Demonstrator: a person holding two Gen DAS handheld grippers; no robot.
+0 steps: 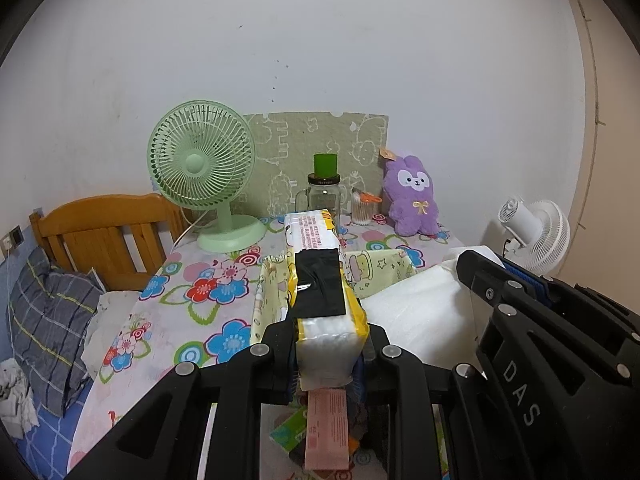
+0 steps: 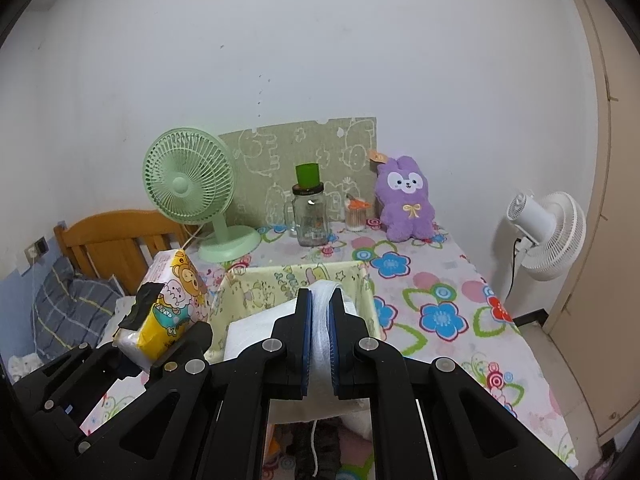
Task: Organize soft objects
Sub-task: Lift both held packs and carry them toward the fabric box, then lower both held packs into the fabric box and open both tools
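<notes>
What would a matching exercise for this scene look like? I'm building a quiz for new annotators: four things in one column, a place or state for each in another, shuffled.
Things:
1. tissue pack
2. white cloth
3. purple plush bunny
4. green cup

Places or states:
A. on top of the glass jar
B. clamped in the right gripper
C. upright at the table's back right
D. clamped in the left gripper

Pairs: 1-D, 2-B, 3-C, 4-A

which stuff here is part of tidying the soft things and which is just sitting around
Job: tissue pack in the left gripper; white cloth in the right gripper; fabric bin.
Lying about: green fan, glass jar, purple plush, white fan.
</notes>
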